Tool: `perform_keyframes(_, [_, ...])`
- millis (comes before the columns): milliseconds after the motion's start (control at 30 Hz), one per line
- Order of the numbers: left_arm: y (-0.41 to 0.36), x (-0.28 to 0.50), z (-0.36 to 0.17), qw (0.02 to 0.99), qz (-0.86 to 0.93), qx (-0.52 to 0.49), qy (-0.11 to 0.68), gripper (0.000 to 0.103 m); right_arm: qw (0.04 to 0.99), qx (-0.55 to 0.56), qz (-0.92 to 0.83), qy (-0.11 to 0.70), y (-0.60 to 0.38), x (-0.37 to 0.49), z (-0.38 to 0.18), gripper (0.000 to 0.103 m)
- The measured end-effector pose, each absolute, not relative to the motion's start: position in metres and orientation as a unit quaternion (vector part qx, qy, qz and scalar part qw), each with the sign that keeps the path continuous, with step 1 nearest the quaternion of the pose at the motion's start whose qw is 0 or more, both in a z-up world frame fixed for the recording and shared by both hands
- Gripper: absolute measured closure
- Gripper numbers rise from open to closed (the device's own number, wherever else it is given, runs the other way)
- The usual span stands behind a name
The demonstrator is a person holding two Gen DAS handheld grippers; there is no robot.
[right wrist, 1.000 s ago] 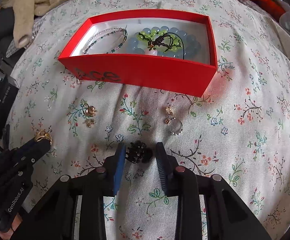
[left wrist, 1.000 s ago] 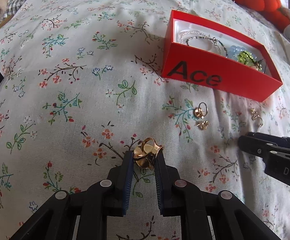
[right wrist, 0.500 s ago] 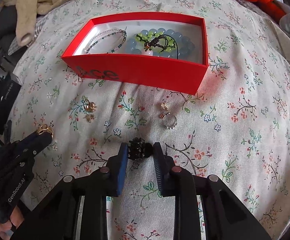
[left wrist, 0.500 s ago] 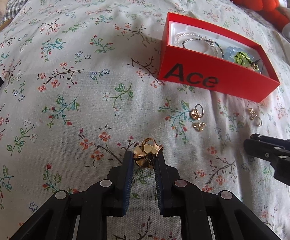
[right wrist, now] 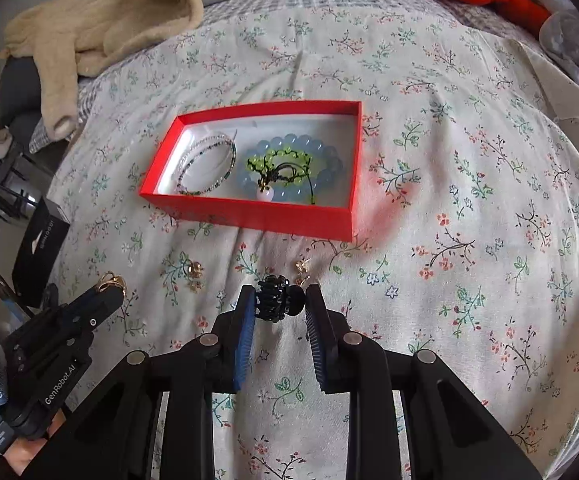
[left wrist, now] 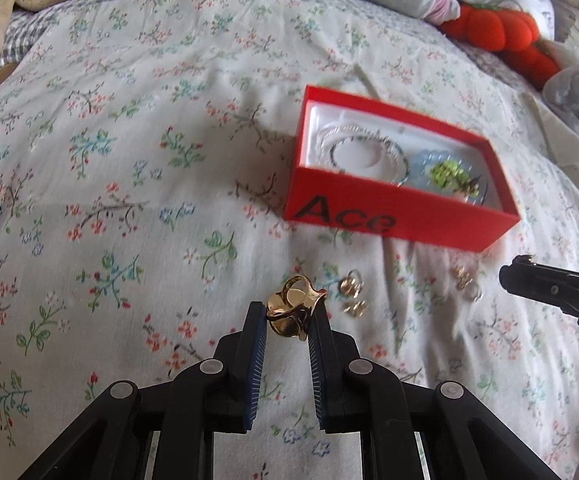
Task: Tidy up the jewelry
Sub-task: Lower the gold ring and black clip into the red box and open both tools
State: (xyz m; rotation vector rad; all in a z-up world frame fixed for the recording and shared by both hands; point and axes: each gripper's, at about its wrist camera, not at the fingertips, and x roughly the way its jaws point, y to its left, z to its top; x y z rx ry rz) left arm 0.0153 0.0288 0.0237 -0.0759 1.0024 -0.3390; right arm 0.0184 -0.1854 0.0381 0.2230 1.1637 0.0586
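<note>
Both pieces have just come up off the bed. The left hand-held gripper (left wrist: 287, 318) pinches a gold ring (left wrist: 292, 310), and the right hand-held gripper (right wrist: 279, 304) pinches a small black hair claw (right wrist: 277, 298) that was lying on the floral bedspread (right wrist: 469, 200) a second ago. The red box (right wrist: 249, 214), holding bracelets, sits farther off than before. Gold earrings (left wrist: 351, 294) lie loose near it. I'd guess both go into the box next.
</note>
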Motion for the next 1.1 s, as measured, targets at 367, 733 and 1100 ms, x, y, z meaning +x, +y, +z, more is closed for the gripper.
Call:
perform_keyframes(367, [0.010,0.031,0.052,0.882,-0.189,-0.035,0.430,0.088,0.840,0.132,0.017,0.526,-0.209,0.036,0.060,0.076])
perform_keyframes(733, [-0.024,0.056,0.048,0.880,-0.211,-0.057,0.422,0.087,0.839,0.151,0.021,0.523,-0.217,0.062,0.061,0.076])
perform_keyframes(1100, [-0.050,0.086,0.024,0.882,-0.200,-0.046,0.423,0.087,0.840,0.170,0.038,0.514,-0.224,0.085,0.051,0.076])
